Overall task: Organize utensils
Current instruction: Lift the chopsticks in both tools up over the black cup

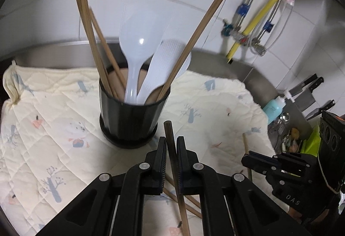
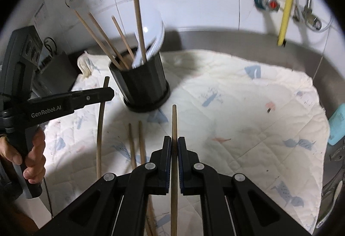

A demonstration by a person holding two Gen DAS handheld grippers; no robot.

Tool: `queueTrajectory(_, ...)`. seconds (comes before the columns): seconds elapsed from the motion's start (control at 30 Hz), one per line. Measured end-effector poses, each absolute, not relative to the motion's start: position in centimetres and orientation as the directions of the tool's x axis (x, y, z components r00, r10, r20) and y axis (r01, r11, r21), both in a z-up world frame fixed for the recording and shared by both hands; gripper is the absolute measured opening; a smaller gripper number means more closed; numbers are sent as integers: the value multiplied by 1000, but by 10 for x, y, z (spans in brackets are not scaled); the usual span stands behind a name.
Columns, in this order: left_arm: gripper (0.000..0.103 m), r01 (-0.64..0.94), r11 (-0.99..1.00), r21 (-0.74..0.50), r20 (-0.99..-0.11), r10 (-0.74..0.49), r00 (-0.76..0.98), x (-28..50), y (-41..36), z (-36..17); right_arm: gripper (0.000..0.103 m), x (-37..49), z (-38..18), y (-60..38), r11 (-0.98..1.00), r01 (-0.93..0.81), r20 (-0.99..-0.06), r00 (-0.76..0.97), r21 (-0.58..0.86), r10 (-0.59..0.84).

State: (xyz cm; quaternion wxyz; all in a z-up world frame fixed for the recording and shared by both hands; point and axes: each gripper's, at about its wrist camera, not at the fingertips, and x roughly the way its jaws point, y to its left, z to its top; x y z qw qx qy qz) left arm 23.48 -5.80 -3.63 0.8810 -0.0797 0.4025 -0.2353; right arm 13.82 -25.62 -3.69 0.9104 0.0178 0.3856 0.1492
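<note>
Two wooden chopsticks are in the air at once, one per claw, presumably so both can go into the holder in a single trip. On the left, the left claw (image 1: 171, 145) is clamped on a dark brown wooden chopstick (image 1: 170, 141), pinching it near its upper end so the long remainder hangs back beneath the tool; in the right wrist view a hand (image 2: 32, 156) wraps that tool's handle. Ahead of it stands the black ribbed plastic utensil cup (image 1: 129, 119), on the cream quilted cloth with pale blue prints (image 1: 43, 139) that covers the bench. The cup already holds several brown chopsticks (image 1: 90, 42) leaning outward, a translucent white plastic ladle (image 1: 138, 42) and a white dimpled rice paddle (image 1: 166, 59), so its centre is crowded and the gaps near the rim look like the easier entry. Between the claws, two more light wooden chopsticks (image 2: 137, 143) lie loose on the cloth, not yet collected. To the right, the right claw (image 2: 174, 149) is closed on a pale wooden chopstick (image 2: 174, 124), its tip pointing toward the cup.
</note>
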Motion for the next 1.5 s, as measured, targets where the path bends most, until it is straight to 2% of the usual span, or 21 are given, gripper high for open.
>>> queueTrajectory(0.5,6,412,871,-268,-548,-490,679,201,-45,51,8,104,30,-259,953,-274,-541,786,127,298)
queueTrajectory(1.0,6,388,896,-217,-385,-444,809,244,-12,142,8,124,78,-246,953,-279,-455,838,116,301)
queueTrajectory(1.17,6,377,898,-229,-364,-438,822,265,-1,152,8,130,88,-237,952,-288,-440,846,102,303)
queueTrajectory(1.37,6,360,907,-219,-382,-419,824,283,1,137,8,139,103,-226,952,-294,-416,858,86,302)
queueTrajectory(1.5,6,363,893,-266,-382,-443,811,293,9,136,8,146,111,-219,951,-301,-404,863,72,304)
